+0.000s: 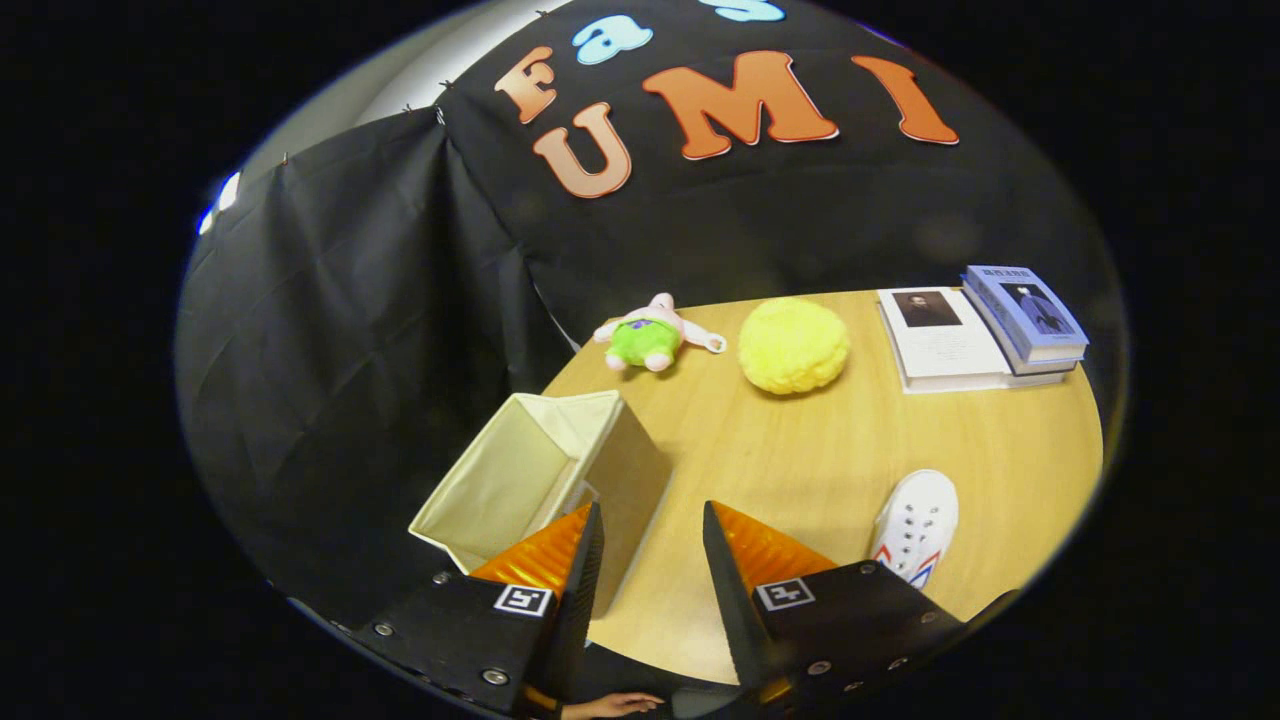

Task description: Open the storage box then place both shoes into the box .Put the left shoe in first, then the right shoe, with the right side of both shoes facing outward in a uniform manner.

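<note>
The claw (pixel 650 520) hung released, its fingers apart and holding nothing, above the round wooden tabletop (pixel 800 450). The open cream fabric storage box (pixel 530 480) stood just ahead; one white canvas shoe (pixel 918 525) lay beside the right finger.

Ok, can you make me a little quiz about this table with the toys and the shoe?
1. True or false: the storage box is open on top.
2. What lies between the plush toy and the books? A) yellow fluffy ball B) cup C) spoon
3. Fill in: the gripper fingers are ____ and hold nothing; the white shoe lies beside one of them.

Key: 1 true. 2 A, the yellow fluffy ball. 3 open.
</note>
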A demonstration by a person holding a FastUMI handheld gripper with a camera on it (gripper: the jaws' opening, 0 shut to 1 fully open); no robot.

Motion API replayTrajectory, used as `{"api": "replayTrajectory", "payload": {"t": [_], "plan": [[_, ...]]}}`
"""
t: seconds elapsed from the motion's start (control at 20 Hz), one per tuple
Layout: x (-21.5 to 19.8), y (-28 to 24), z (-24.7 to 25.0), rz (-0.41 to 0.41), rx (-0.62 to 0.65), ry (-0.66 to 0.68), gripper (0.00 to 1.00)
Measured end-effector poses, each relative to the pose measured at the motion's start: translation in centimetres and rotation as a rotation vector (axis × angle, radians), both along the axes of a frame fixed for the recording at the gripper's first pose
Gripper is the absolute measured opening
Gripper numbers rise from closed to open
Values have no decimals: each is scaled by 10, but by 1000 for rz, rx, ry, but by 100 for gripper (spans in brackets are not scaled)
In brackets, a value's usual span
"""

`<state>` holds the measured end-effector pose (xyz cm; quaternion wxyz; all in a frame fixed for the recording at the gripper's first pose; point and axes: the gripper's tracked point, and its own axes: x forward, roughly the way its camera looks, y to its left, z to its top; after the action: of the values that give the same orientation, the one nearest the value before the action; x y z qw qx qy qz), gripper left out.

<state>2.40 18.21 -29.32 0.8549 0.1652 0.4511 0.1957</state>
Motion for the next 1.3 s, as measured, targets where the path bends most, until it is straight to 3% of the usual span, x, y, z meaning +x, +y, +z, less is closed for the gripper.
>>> {"api": "replayTrajectory", "payload": {"t": [0.3,0.8,0.95,1.3], "plan": [[-34,-76,-50,-56,-133,151,79],[-70,-152,-128,-147,-264,329,81],[-77,-164,-151,-181,-269,363,80],[-80,-149,-183,-186,-197,461,60]]}}
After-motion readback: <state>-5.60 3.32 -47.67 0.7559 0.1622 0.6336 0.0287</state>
